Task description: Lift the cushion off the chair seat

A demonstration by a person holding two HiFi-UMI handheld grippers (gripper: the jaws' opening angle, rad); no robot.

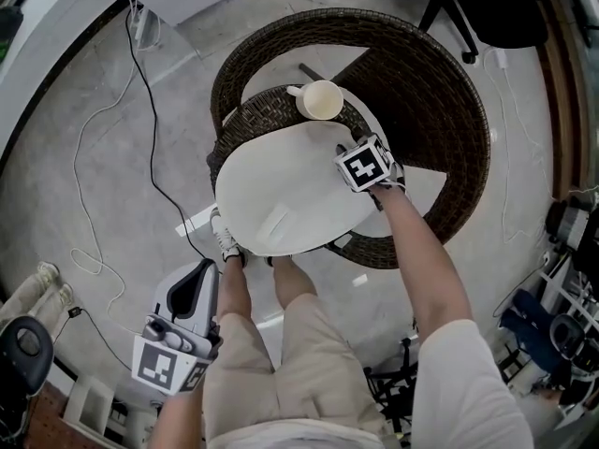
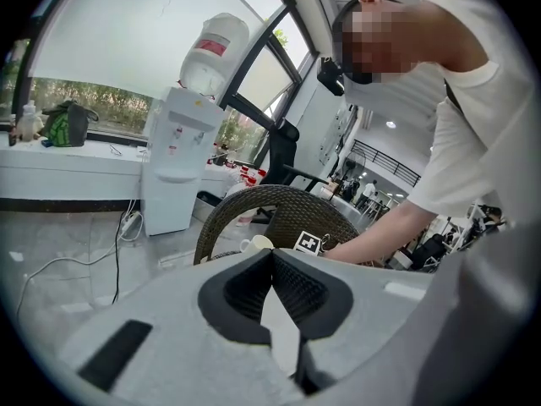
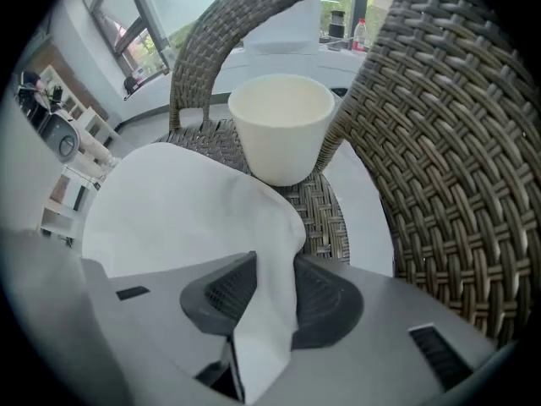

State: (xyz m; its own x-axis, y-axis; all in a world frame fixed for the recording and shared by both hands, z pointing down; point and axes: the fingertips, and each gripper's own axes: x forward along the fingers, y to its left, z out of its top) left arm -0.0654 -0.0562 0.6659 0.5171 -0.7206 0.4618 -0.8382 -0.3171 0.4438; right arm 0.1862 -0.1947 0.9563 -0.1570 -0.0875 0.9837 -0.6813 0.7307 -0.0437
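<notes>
A white oval cushion (image 1: 281,195) lies on the seat of a dark wicker chair (image 1: 421,92). My right gripper (image 1: 363,165) points down at the cushion's right edge. In the right gripper view the cushion's (image 3: 177,218) edge is bunched up between the two pads, so the right gripper (image 3: 269,265) is shut on it. A cream cup (image 1: 320,100) stands on the seat just behind the cushion, close ahead of the jaws as the cup (image 3: 281,125). My left gripper (image 1: 192,297) hangs low beside the person's leg, away from the chair; the left gripper (image 2: 272,256) has its tips together and holds nothing.
Black and white cables (image 1: 140,110) trail over the floor left of the chair. A water dispenser (image 2: 182,159) stands by the window. An office chair base (image 1: 449,7) sits behind the wicker chair, and shelves with gear (image 1: 562,297) crowd the right.
</notes>
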